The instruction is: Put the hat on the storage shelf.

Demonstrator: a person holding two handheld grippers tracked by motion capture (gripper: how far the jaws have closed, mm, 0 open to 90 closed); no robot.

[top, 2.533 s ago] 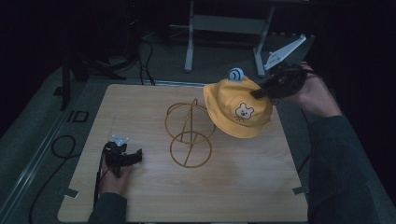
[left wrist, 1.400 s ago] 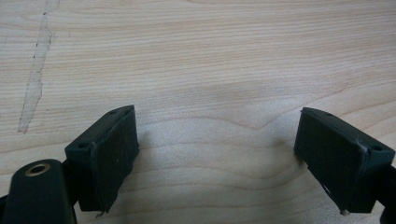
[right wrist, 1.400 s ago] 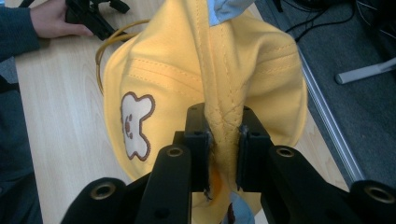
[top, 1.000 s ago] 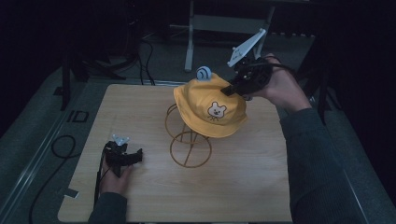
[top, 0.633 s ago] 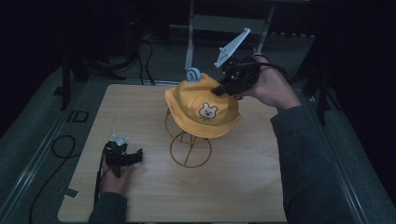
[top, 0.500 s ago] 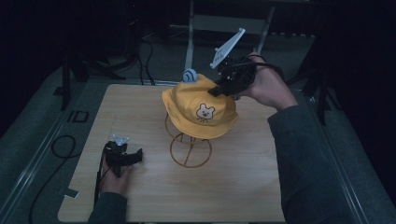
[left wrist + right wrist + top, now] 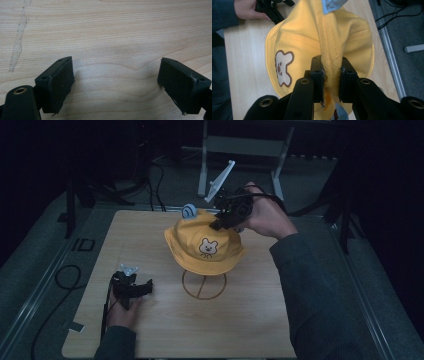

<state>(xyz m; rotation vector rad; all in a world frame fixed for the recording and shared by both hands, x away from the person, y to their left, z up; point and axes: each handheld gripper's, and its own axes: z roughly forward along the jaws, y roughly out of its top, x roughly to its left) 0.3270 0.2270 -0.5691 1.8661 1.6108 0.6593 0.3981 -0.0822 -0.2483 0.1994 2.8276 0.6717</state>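
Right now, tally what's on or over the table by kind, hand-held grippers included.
Yellow hat: 1
Wire stand: 1
Hand-held grippers: 2, the left hand-held gripper and the right hand-held gripper
Total: 4

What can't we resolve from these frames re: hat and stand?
- Top of the wire stand: high view, covered by the yellow hat, so whether the hat rests on it can't be told.
- Blue snail-like trim: high view, too small; cut off by the top edge in the right gripper view.
- Hat's rim nearest the right gripper: hidden behind its jaws.
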